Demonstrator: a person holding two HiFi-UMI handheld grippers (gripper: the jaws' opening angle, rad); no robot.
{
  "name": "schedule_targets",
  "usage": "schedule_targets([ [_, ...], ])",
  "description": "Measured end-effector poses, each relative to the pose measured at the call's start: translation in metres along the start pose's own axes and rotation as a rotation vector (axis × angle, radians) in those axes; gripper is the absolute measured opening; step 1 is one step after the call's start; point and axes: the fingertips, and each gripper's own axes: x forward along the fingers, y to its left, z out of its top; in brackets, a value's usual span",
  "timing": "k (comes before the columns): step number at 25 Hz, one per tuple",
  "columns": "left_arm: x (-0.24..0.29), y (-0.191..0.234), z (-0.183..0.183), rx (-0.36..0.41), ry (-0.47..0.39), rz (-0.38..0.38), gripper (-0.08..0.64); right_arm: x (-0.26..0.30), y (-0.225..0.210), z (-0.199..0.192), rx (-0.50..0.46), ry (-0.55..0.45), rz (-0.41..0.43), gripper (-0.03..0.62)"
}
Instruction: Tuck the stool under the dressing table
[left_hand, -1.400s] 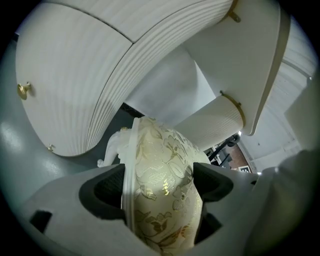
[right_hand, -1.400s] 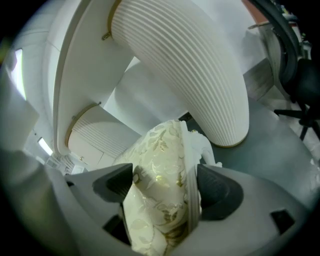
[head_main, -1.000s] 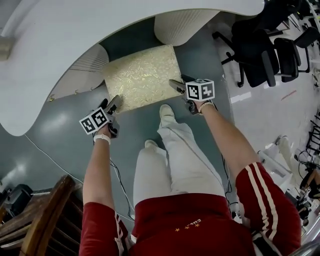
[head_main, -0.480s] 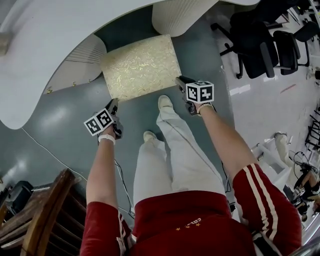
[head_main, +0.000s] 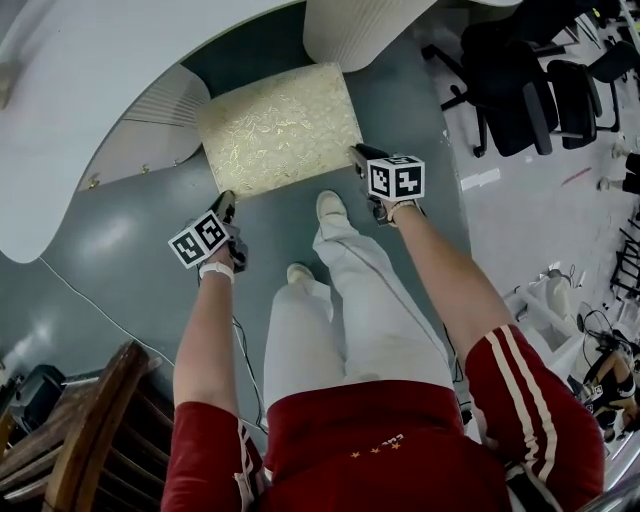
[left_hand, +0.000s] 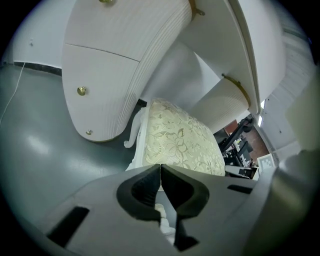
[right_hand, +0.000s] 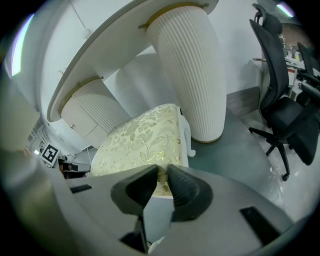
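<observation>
— White smooth board is seen in the dressing table (head_main: 100, 90): a curved worktop borne on two ribbed pedestals (head_main: 360, 35). The stool (head_main: 280, 125) is set between them, its seat in view from above.

— How is it expected to handle?

— A stiff, fairly light frame is judged, easily slid. The gold brocade cushion (left_hand: 175, 145) is soft, so the near corners are favoured. The jaws of the left gripper (head_main: 227, 198) are pressed together on nothing; those of the right gripper (head_main: 356, 153), just closed further, pinch the cushion's near edge.

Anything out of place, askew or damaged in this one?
Nothing stands out: the cream-and-gold floral cushioned stool stands level between the ribbed pedestals of the white dressing table, not yet fully under the top. Nothing spilled or damaged.
</observation>
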Motion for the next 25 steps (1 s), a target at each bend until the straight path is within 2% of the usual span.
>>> schedule_targets([
  [3, 0.008, -0.001, 0.014, -0.056, -0.025, -0.023, 0.006, 0.008, -0.003, 0.017, 0.029, -0.024, -0.052, 0.074],
  [6, 0.016, 0.000, 0.029, -0.040, -0.016, -0.038, 0.006, 0.018, -0.001, 0.035, 0.030, -0.051, -0.094, 0.074],
  [9, 0.022, 0.004, 0.046, -0.007, -0.039, -0.011, 0.008, 0.030, 0.000, 0.048, 0.018, -0.053, -0.082, 0.074],
  [13, 0.029, 0.003, 0.072, -0.039, -0.106, -0.006, 0.006, 0.043, 0.001, 0.073, 0.002, -0.065, -0.064, 0.074],
  [17, 0.041, 0.003, 0.092, -0.060, -0.129, -0.007, 0.006, 0.057, -0.001, 0.096, 0.012, -0.079, -0.076, 0.072],
  [22, 0.048, 0.003, 0.112, -0.020, -0.117, 0.007, 0.006, 0.069, 0.000, 0.113, -0.007, -0.079, -0.067, 0.072],
  [25, 0.056, -0.004, 0.115, 0.021, -0.087, -0.004, 0.006, 0.072, -0.008, 0.127, -0.023, -0.102, -0.103, 0.072],
])
